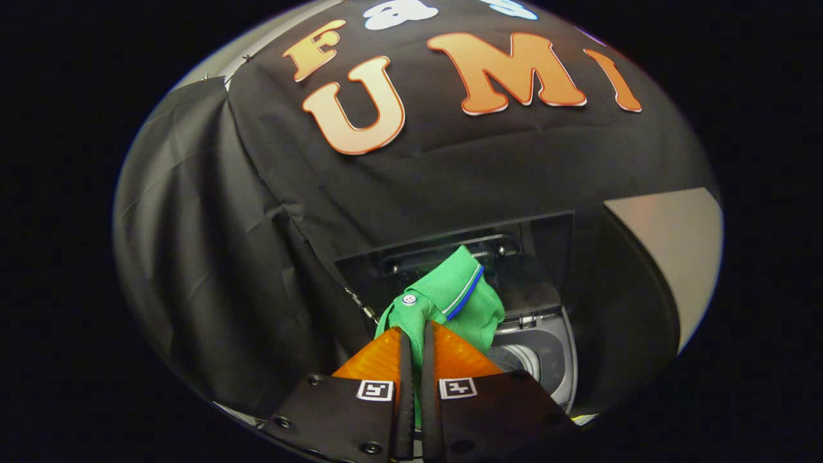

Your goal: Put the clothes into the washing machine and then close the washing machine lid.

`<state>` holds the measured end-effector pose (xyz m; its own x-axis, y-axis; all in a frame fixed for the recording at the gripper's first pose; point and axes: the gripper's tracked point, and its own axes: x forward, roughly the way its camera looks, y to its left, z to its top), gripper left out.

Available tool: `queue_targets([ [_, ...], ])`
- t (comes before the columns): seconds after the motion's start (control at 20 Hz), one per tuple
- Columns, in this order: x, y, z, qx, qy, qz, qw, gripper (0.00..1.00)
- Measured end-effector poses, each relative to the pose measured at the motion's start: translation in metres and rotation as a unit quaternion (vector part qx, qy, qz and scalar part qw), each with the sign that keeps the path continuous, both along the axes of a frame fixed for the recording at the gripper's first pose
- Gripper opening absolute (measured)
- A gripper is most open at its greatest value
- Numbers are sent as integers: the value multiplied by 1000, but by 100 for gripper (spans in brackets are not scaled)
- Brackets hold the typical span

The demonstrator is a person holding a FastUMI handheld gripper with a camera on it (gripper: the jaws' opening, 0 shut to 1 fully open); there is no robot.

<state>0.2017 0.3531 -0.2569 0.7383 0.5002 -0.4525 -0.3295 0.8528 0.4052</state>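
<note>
Shirt pinched above the washer
The gripper [415, 334] is clamping both orange fingers [376, 360] on the green shirt [450, 296], which is hanging over the open washer [546, 360], lid [540, 257] raised behind; no labels readable.

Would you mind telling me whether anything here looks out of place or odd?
Nothing stands out. The gripper is shut on the green shirt, which hangs bunched above the washing machine, whose lid stands open.
</note>
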Motion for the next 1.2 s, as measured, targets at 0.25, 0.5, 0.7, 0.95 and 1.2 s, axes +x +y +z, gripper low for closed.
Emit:
queue_targets([
  [0.25,21,17,-76,-22,39,-1,999,13],
  [0.5,27,27,-139,-43,92,-6,995,13],
  [0.7,27,29,-182,-67,126,-8,990,13],
  [0.95,33,31,-216,-86,151,-11,985,13],
  [1.2,36,33,-250,-106,172,-16,979,13],
])
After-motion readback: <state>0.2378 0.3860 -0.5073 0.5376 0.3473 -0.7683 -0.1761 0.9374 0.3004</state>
